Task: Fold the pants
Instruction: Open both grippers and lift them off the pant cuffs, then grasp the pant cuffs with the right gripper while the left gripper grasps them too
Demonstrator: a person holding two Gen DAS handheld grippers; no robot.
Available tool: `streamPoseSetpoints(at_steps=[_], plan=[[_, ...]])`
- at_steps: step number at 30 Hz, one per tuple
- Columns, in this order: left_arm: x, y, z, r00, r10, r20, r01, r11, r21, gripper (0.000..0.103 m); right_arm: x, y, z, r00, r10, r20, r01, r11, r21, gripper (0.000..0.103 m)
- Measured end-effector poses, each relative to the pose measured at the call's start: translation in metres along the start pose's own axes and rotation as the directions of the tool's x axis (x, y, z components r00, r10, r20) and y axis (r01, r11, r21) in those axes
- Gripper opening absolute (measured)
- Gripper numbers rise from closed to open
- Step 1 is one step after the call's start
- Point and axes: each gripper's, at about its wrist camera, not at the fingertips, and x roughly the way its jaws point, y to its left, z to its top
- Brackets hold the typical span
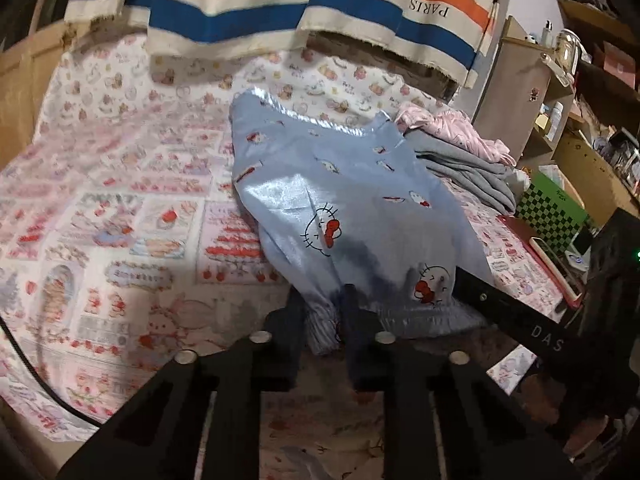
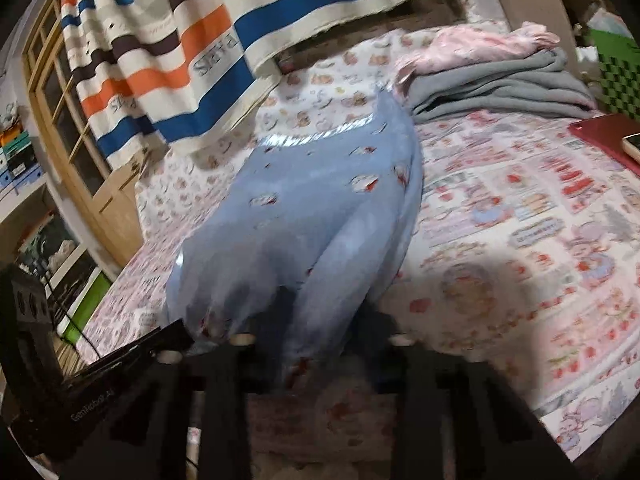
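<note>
Light blue satin pants (image 1: 352, 184) printed with cartoon cats lie on the patterned bed sheet (image 1: 120, 200), legs stretching away from me. In the left wrist view my left gripper (image 1: 324, 320) is shut on the gathered waistband at its near left end. My right gripper (image 1: 468, 288) reaches in from the right onto the same waistband. In the right wrist view the pants (image 2: 320, 200) rise in folds from my right gripper (image 2: 324, 320), which pinches the bunched cloth, and my left gripper (image 2: 172, 332) shows at the lower left. The picture is blurred there.
A pile of grey and pink clothes (image 1: 460, 160) lies beyond the pants on the right. A striped cloth (image 1: 240, 8) hangs over the bed's far side. A red flat case (image 1: 536, 248), a green checkered box (image 1: 552, 208) and shelves (image 1: 560, 80) stand at the right.
</note>
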Motion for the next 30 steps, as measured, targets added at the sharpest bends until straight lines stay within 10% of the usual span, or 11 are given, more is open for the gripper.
streamPoseSetpoints(at_steps=[19,30], plan=[[-0.032,-0.016,-0.023,0.999,0.016,0.043,-0.020,0.996,0.087,0.017,-0.034,0.004,-0.017,0.999,-0.044,0.031,0.045,0.999,-0.030,0.013],[-0.053,0.010,-0.021,0.964,0.196,0.179,-0.227,0.958,0.173,0.034,-0.068,-0.023,-0.005,0.975,-0.169,0.145,0.186,0.976,-0.115,0.029]])
